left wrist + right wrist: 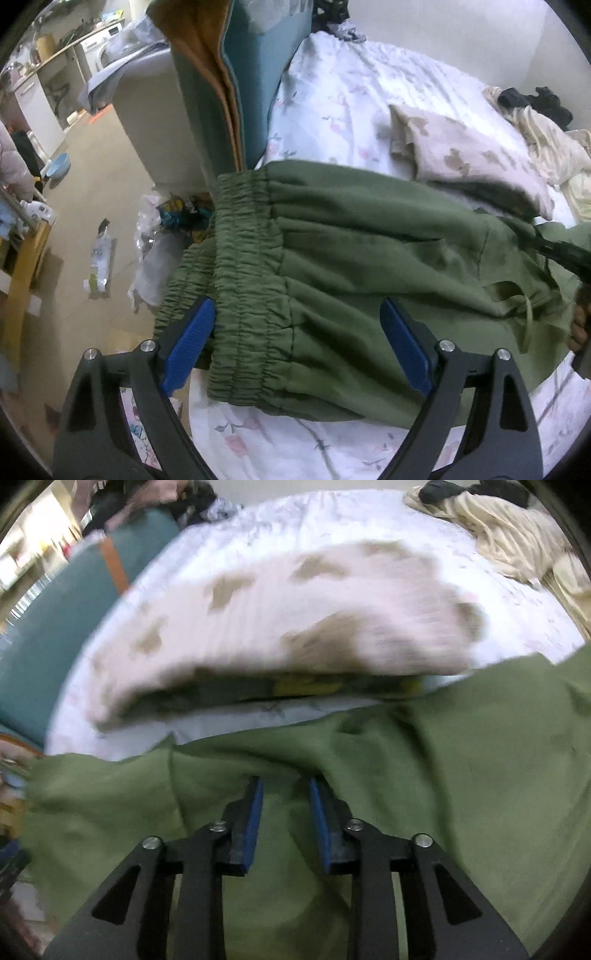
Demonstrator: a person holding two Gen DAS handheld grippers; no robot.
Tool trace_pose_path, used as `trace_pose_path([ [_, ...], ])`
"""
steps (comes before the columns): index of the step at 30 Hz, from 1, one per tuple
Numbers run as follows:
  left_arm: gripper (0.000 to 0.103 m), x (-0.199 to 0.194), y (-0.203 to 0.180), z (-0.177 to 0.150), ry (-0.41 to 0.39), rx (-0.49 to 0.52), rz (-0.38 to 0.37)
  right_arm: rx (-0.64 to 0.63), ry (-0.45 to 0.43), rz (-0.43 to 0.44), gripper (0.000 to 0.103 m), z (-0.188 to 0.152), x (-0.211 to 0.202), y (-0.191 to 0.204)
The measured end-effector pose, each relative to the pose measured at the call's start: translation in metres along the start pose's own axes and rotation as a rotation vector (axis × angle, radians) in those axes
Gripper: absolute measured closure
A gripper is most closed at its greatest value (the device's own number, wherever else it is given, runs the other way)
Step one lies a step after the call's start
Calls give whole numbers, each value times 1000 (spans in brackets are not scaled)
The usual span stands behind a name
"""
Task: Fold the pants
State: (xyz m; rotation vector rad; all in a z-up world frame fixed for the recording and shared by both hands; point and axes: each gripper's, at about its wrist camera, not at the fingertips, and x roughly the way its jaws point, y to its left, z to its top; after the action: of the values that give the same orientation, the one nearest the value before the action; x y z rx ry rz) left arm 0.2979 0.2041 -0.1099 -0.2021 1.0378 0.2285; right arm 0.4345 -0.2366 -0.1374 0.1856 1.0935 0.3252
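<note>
Olive green pants [369,251] lie across the floral bed sheet [332,443], with the gathered elastic waistband [247,280] at the bed's left edge. My left gripper [299,314] is open, its blue pads straddling the waistband end without pinching it. In the right wrist view the pants [461,775] fill the lower half. My right gripper [285,786] has its jaws narrowed around a ridge of green cloth and holds it. The right gripper's black body also shows in the left wrist view at the far right edge [565,254].
A folded pink-beige patterned garment [476,155] lies just beyond the pants, also in the right wrist view [295,616]. Cream and black clothes [535,110] are piled far right. Teal and orange cushions [229,81] stand at the bed's left. The floor at left holds bags, a bottle and a blue bowl [59,166].
</note>
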Motion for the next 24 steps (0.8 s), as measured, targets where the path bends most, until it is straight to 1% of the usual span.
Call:
trace_pose_path([
  [1,14,-2,-1,0,-14,3,-1,18,-28,3,48,-3,-21,-23],
  [2,14,-3,-1,0,-26,2,0,47,-68,-15,40,-8,-42,-50],
  [4,14,-4,0,-1,-41,-10,-9,115,-133,-59,40,-22,-77,-101],
  [5,14,-3,0,-1,-47,-12,-14,177,-172,-105,40,-27,-99,-145],
  [6,14,-2,-1,-2,-54,-6,-3,232,-199,-144,40,-32,-111,-180],
  [8,14,1,-4,-4,-65,12,20,388,-255,-240,40,-49,-131,-246],
  [10,14,7,-7,-6,-66,40,46,563,-280,-274,42,-68,-147,-311],
  [11,14,12,-9,-7,-58,50,60,646,-288,-279,44,-75,-152,-336],
  [13,14,21,-10,-10,-32,60,82,774,-292,-253,44,-90,-155,-379],
  [15,14,29,-10,-14,-7,73,99,823,-267,-253,44,-95,-150,-405],
  [17,14,37,-10,-18,18,90,122,825,-264,-228,50,-90,-142,-412],
  [18,14,40,-8,-20,28,90,128,812,-264,-231,51,-88,-138,-413],
  [19,14,42,-6,-20,36,83,126,784,-258,-238,57,-80,-136,-415],
  [20,14,44,-3,-20,47,67,117,758,-247,-258,70,-70,-135,-417],
  [21,14,45,0,-20,52,53,111,737,-234,-299,73,-69,-135,-418],
  [22,14,45,0,-19,50,51,112,716,-214,-367,72,-62,-134,-420],
  [23,14,45,0,-18,46,56,112,717,-204,-389,69,-57,-130,-422],
  [24,14,45,0,-17,41,66,110,736,-206,-381,67,-54,-129,-426],
])
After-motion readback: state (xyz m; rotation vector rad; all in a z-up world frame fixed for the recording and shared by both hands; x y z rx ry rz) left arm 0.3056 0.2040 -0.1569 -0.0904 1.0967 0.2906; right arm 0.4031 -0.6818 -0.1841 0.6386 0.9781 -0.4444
